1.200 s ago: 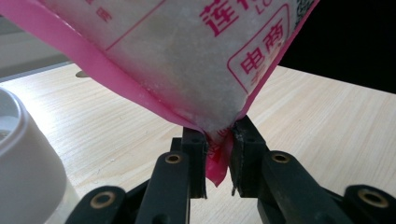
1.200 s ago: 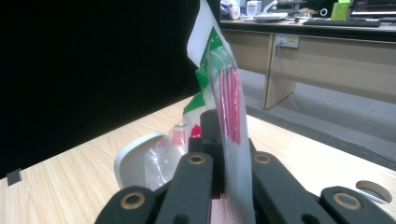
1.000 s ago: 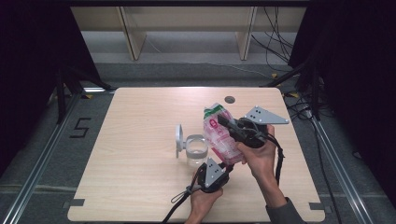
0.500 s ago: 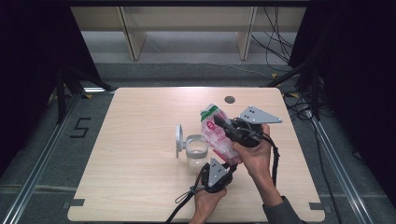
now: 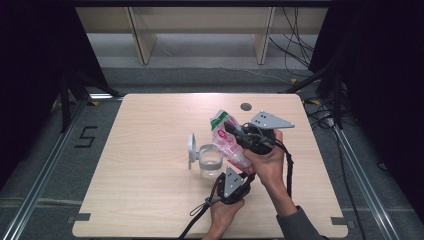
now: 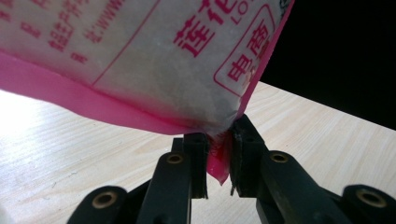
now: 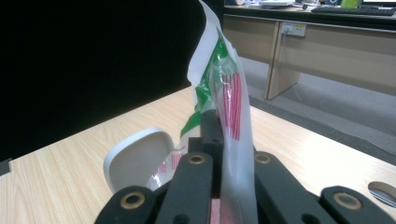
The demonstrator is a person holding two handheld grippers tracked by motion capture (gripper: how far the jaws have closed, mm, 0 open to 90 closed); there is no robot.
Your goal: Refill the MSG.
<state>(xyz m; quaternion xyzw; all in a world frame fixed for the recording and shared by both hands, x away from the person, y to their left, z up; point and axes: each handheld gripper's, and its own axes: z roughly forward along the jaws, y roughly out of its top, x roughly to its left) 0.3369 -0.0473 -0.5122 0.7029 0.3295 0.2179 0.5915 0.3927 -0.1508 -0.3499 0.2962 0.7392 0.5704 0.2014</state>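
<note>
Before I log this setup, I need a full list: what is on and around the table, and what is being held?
Plastic bag: one, clear with pink and green print, held above the table, tilted over the glass container.
Glass container: one, clear, near the table's middle, lid open.
Lid: one, white, standing up at the container's left side.
Table: one, light wood, centre of the high view, with a round hole near the far edge.
Shelving: pale wood, on the floor beyond the table.
Cables: dark, on the floor at far right.
Left tool: black, clamped on the bag's pink lower corner.
Right tool: black, clamped on the bag's upper end.
</note>
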